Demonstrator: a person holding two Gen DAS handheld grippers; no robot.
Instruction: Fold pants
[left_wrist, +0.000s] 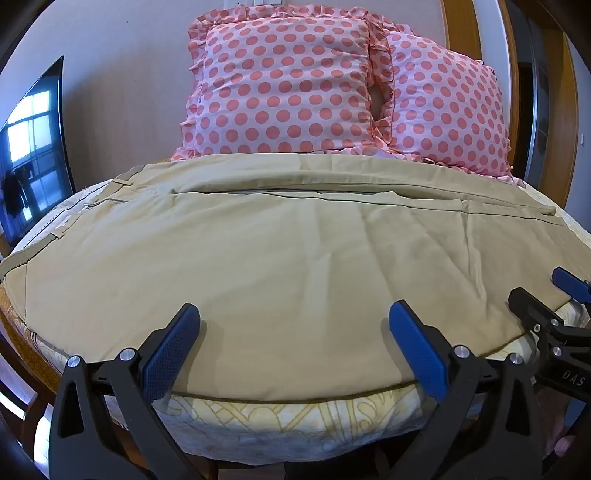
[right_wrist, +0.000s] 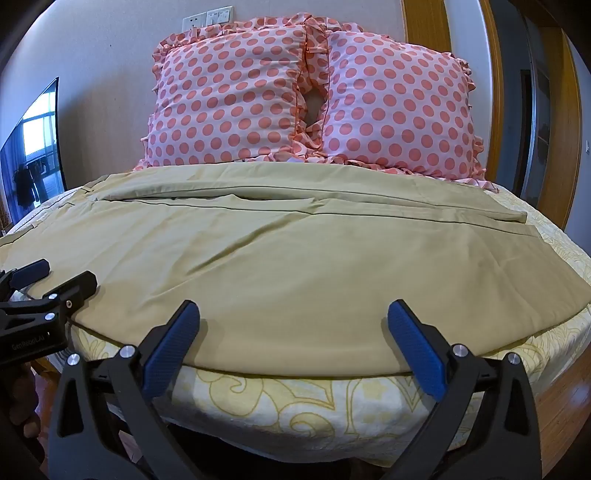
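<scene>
Khaki pants (left_wrist: 295, 258) lie spread flat across the bed, waistband with belt loops at the left, leg hems at the right; they also show in the right wrist view (right_wrist: 295, 266). One leg lies behind the other, with a seam gap between them. My left gripper (left_wrist: 295, 321) is open and empty, its blue pads hovering over the pants' near edge. My right gripper (right_wrist: 295, 317) is open and empty over the near edge further right. Each gripper shows in the other's view: the right gripper (left_wrist: 543, 295) at the right edge, the left gripper (right_wrist: 62, 277) at the left edge.
Two pink polka-dot pillows (left_wrist: 284, 85) (right_wrist: 399, 103) lean on the wall behind the pants. The bed has a yellow patterned sheet (right_wrist: 295, 398). A dark TV screen (left_wrist: 33, 147) stands at the left. A wooden door frame (right_wrist: 498, 92) is at the right.
</scene>
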